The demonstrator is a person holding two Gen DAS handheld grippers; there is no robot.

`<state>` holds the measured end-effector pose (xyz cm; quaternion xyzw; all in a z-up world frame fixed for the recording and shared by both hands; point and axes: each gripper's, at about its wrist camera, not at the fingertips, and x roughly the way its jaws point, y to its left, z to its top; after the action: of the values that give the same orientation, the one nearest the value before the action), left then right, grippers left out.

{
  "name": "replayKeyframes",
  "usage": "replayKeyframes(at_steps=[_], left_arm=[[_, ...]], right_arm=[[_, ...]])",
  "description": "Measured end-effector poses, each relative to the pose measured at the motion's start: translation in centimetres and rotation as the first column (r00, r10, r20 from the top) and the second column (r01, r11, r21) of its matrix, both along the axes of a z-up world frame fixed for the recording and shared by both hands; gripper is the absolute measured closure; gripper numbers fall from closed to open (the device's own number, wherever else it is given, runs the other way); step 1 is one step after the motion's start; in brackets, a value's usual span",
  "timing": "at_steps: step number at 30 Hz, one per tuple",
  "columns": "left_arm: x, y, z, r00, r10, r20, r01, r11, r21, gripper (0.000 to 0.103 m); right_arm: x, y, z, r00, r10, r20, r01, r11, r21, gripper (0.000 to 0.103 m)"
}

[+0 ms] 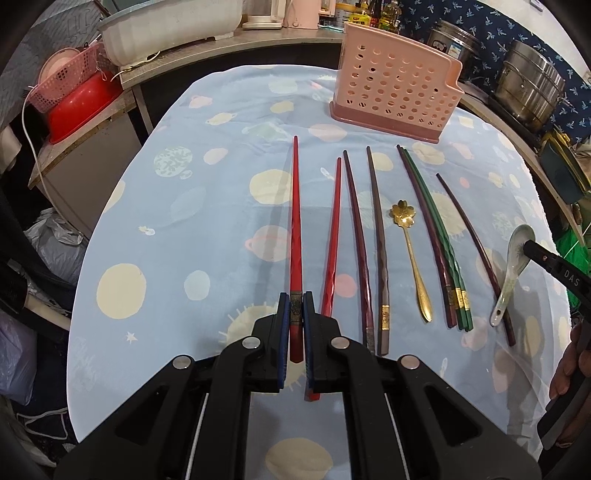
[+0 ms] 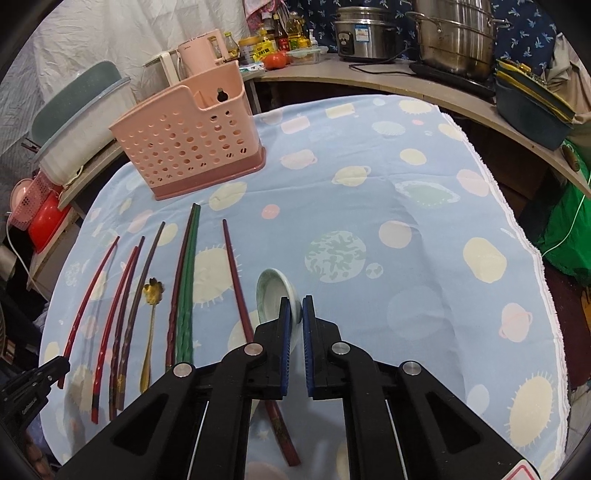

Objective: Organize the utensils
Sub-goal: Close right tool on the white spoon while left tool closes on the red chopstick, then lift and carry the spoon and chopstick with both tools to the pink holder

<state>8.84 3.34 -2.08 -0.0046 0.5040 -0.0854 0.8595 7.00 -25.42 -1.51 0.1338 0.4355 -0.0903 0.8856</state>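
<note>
My left gripper (image 1: 295,301) is shut on the thick end of a red chopstick (image 1: 295,206), which points away toward the pink perforated utensil holder (image 1: 395,79). A second red chopstick (image 1: 331,243), dark brown chopsticks (image 1: 377,236), a gold flower spoon (image 1: 410,251), green and maroon chopsticks (image 1: 436,236) and one more maroon chopstick (image 1: 476,254) lie in a row on the blue cloth. My right gripper (image 2: 295,304) is shut on a white ceramic spoon (image 2: 273,291), its bowl just ahead of the fingertips. The holder (image 2: 188,144) stands at the far left in the right wrist view.
The table (image 2: 406,221) has a blue planet-print cloth. Behind it a counter holds steel pots (image 2: 454,33), a rice cooker (image 2: 364,33), bottles and a pink kettle (image 2: 201,50). A red basin and pink basket (image 1: 77,92) sit at the left. The table's right edge (image 2: 524,236) drops off.
</note>
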Motion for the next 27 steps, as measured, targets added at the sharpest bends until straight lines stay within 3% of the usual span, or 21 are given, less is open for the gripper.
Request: replayKeyframes(at_steps=[13,27], left_arm=[[-1.5,0.8,5.1,0.996,-0.014,0.092,0.017,0.999,-0.030,0.096],[-1.2,1.7,12.0,0.966,0.004,0.259,0.011,0.998,-0.058,0.096]], right_arm=[[-2.5,1.4,5.6,0.992,0.030,0.126,-0.025,0.999,-0.038,0.096],[-2.9,2.4,9.1,0.977,0.055,0.205,-0.046,0.998,-0.049,0.097]])
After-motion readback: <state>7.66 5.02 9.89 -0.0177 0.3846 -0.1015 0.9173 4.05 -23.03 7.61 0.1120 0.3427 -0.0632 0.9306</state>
